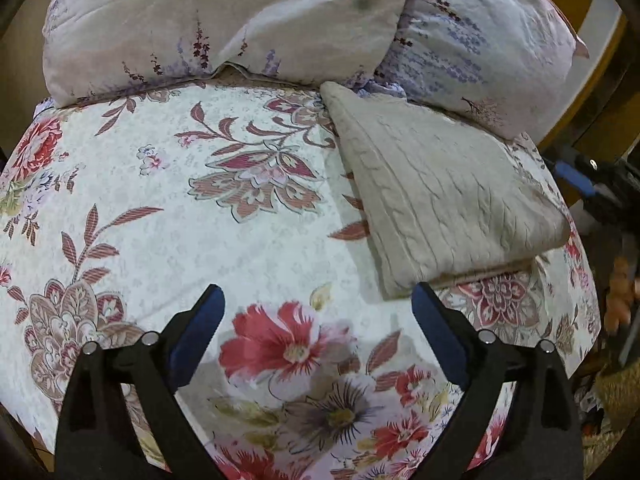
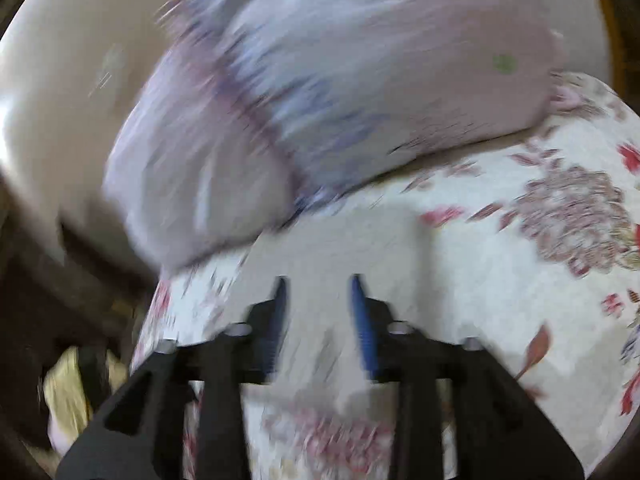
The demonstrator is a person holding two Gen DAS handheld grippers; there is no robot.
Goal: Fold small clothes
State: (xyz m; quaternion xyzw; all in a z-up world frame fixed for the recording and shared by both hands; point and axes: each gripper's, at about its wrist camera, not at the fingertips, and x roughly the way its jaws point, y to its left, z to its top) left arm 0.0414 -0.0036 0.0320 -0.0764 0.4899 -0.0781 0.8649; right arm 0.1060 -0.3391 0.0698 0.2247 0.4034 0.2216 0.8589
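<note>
A folded beige cable-knit garment (image 1: 448, 200) lies on the floral bedspread (image 1: 224, 216), at the right side below the pillows. My left gripper (image 1: 318, 300) is open and empty, hovering above the bedspread just in front of and left of the garment's near corner. My right gripper (image 2: 318, 284) is open and empty over the bedspread (image 2: 460, 264) near its left edge; this view is motion-blurred. The right gripper also shows at the right edge of the left wrist view (image 1: 588, 184). The garment is not visible in the right wrist view.
Two lilac floral pillows (image 1: 224, 28) (image 1: 484, 40) lie along the far side of the bed; one fills the top of the right wrist view (image 2: 320, 92). The bed edge drops off at right (image 1: 588, 280). Yellow cloth (image 2: 68, 392) lies on the floor.
</note>
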